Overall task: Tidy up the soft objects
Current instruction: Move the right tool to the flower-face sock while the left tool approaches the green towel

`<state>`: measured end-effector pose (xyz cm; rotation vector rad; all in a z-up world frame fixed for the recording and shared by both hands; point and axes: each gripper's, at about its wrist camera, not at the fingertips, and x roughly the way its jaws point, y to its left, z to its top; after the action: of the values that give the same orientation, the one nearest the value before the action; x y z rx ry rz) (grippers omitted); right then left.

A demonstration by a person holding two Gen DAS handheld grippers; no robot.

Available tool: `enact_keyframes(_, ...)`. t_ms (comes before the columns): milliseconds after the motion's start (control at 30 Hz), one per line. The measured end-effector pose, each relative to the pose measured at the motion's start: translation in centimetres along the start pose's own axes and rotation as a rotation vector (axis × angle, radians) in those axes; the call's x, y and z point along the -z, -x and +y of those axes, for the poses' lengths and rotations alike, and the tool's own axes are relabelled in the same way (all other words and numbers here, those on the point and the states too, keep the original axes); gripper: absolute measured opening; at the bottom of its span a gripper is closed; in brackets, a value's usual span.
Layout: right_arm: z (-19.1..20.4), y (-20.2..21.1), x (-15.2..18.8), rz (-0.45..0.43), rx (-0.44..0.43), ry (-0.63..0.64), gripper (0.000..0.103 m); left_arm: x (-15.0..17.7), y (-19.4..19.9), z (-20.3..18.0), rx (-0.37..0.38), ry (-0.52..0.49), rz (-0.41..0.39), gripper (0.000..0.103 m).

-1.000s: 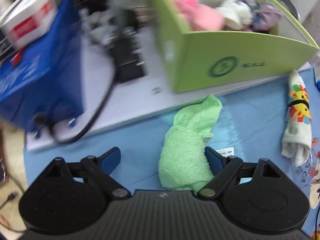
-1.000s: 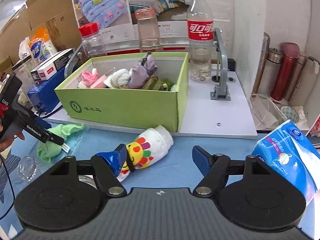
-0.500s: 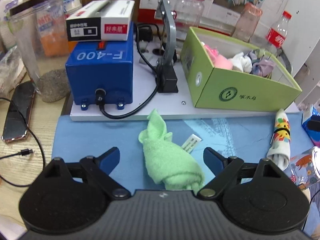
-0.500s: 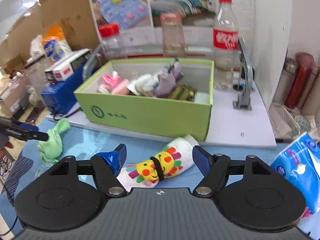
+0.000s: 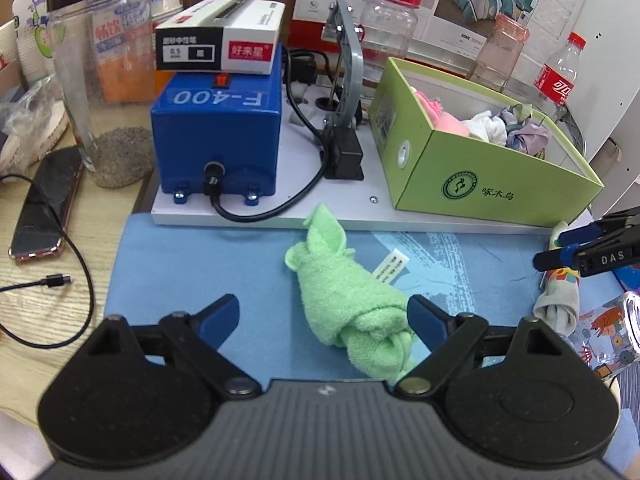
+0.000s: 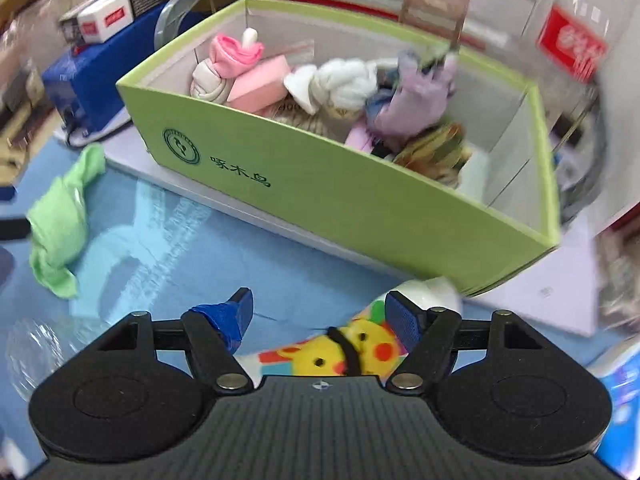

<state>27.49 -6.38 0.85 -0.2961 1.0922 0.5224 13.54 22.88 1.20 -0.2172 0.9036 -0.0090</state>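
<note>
The left gripper (image 5: 324,320) hangs over the blue mat (image 5: 200,264) with its jaws wide apart; the green towel (image 5: 352,304) lies between them, nearer the right-hand finger, and neither pad presses on it. The right gripper (image 6: 320,314) points steeply down at the rolled cartoon cloth (image 6: 340,352), jaws partly open and astride it, the right-hand pad close against the roll but with no grip showing.

For a clean pick, each gripper would do well to centre its bundle between the pads and come down far enough to pinch the thick middle; a bite on a loose flap would probably let the roll unwind. The towel's knotted end near the left gripper looks like the firmest place to take hold.

The green box (image 6: 360,200), already holding several soft bundles, stands on the white board (image 5: 280,216) just behind the mat, so its front wall must be cleared on the way in. The cartoon cloth's far end lies close under that wall. Free room inside appears at the box's right-hand end. The blue machine (image 5: 218,128) and its cable (image 5: 280,210) crowd the towel's far side.
</note>
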Motion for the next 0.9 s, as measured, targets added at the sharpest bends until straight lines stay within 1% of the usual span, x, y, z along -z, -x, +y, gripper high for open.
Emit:
enact_keyframes(67, -0.4, -0.5, -0.1, 0.01, -0.063, -0.032, 0.059, 0.0, -0.2, -0.2, -0.005, -0.011, 0.005, 0.089)
enact_keyframes(100, -0.6, -0.7, -0.1, 0.013, -0.075, -0.034, 0.059, 0.0, -0.2, -0.2, -0.009, -0.018, 0.006, 0.089)
enact_keyframes(167, -0.7, -1.1, -0.4, 0.033, -0.075, -0.031, 0.059, 0.0, -0.5, -0.3, -0.021, -0.026, 0.012, 0.089)
enact_keyframes(233, -0.7, -0.9, -0.7, 0.021, -0.062, -0.022, 0.059, -0.1, -0.7, -0.2, -0.03, -0.024, 0.016, 0.089)
enact_keyframes(300, -0.3, -0.8, -1.0, 0.029, -0.1, 0.016, 0.059, -0.3, -1.0, -0.1, -0.025, -0.015, 0.021, 0.089)
enact_keyframes(367, -0.2, -1.5, -1.6, 0.086, -0.133, 0.05, 0.059, -0.5, -1.3, 0.0, -0.023, -0.003, 0.026, 0.089)
enact_keyframes(400, -0.5, -2.0, -1.7, 0.113, -0.127, 0.051, 0.059, -0.5, -1.3, 0.0, -0.025, -0.004, 0.027, 0.089)
enact_keyframes(467, -1.4, -2.8, -1.6, 0.143, -0.097, 0.037, 0.059, -0.5, -1.2, -0.2, -0.032, -0.016, 0.022, 0.089)
enact_keyframes(533, -2.8, -2.8, -1.2, 0.147, -0.051, -0.004, 0.059, -0.4, -1.1, -0.3, -0.039, -0.032, 0.017, 0.089)
enact_keyframes(633, -5.4, -2.0, 0.5, 0.119, 0.052, -0.079, 0.059, -0.4, -1.2, -0.3, -0.039, -0.033, 0.014, 0.089)
enact_keyframes(733, -7.9, -0.4, 2.8, 0.077, 0.068, -0.173, 0.059, -0.4, -1.3, -0.3, -0.035, -0.027, 0.016, 0.089)
enact_keyframes(767, -8.7, 0.3, 3.8, 0.066, 0.099, -0.191, 0.059, -0.4, -1.3, -0.4, -0.035, -0.029, 0.015, 0.089)
enact_keyframes(867, -10.3, 2.2, 6.3, 0.03, 0.199, -0.207, 0.06, -0.2, -1.1, -0.8, -0.037, -0.039, 0.011, 0.089)
enact_keyframes(900, -10.4, 2.8, 7.0, 0.027, 0.235, -0.185, 0.06, -0.1, -1.1, -0.9, -0.038, -0.044, 0.011, 0.089)
